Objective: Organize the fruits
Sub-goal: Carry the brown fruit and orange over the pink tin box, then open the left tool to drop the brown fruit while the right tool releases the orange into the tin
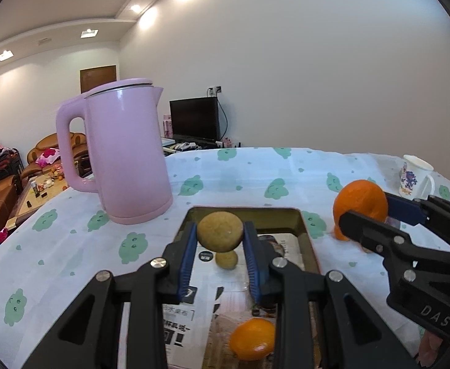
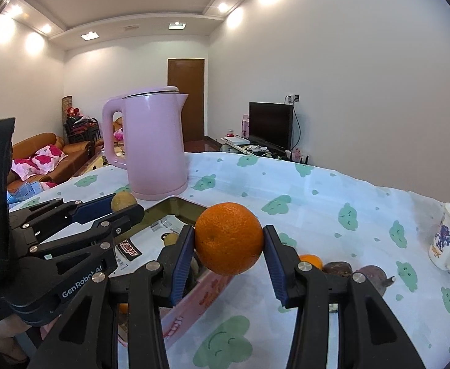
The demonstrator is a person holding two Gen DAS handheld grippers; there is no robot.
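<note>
My left gripper (image 1: pixel 220 230) is shut on a round tan fruit (image 1: pixel 220 236) and holds it above a shallow metal tray (image 1: pixel 306 233). In the tray lie a small tan round fruit (image 1: pixel 226 259) and an orange (image 1: pixel 252 343). My right gripper (image 2: pixel 228 233) is shut on a large orange (image 2: pixel 229 249), over the tablecloth just right of the tray (image 2: pixel 175 204). The left wrist view shows the right gripper (image 1: pixel 366 212) with its orange (image 1: pixel 357 196) at the right. The right wrist view shows the left gripper (image 2: pixel 125 204) with the tan fruit (image 2: pixel 122 200) at the left.
A tall pink kettle (image 1: pixel 123 153) stands just behind the tray's left corner. A white flowered mug (image 2: pixel 449 240) sits at the far right. A small orange (image 2: pixel 311 259) and two dark purple fruits (image 2: pixel 337 269) lie on the cloth behind my right fingers.
</note>
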